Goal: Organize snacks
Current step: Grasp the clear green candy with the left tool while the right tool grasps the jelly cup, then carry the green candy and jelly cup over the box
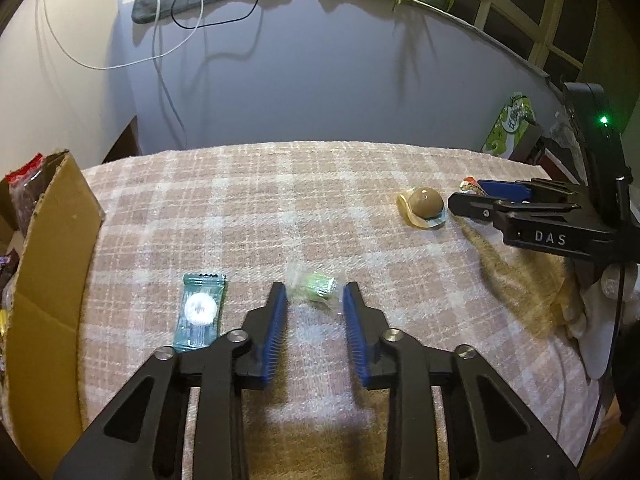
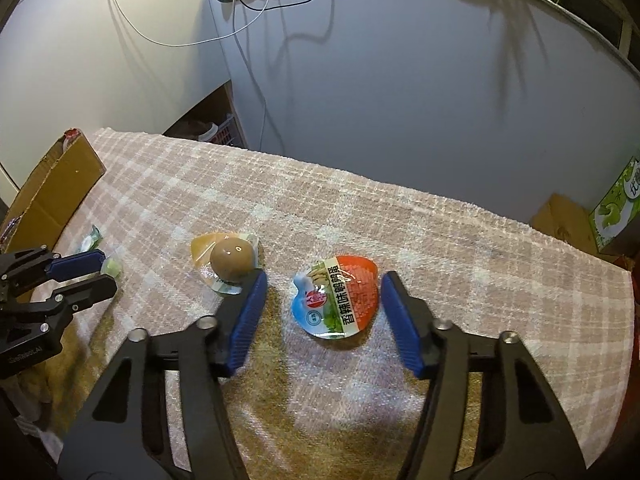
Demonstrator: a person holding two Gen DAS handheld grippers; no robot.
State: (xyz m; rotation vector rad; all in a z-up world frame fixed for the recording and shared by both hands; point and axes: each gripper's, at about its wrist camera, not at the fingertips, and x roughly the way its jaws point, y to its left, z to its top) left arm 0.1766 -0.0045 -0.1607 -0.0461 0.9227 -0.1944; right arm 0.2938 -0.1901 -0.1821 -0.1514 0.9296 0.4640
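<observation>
Blue-padded fingers of the left gripper (image 1: pixel 315 296) flank a green clear-wrapped candy (image 1: pixel 316 289), its long axis crosswise between them; the jaws stand partly open, and I cannot tell whether the pads touch it. The right gripper (image 2: pixel 324 294), also unclenched, straddles a red-and-blue sealed egg pack (image 2: pixel 337 301) without pressing it. Both lie mid-cloth on the plaid table (image 1: pixel 280 208), a teal sachet (image 1: pixel 200 311) lengthwise beside the left gripper, toward the cardboard box (image 1: pixel 48 264) at the left edge.

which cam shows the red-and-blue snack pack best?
Right wrist: the red-and-blue snack pack lies label-up between the right gripper's open jaws. Left wrist shows only a sliver behind that gripper.
</observation>
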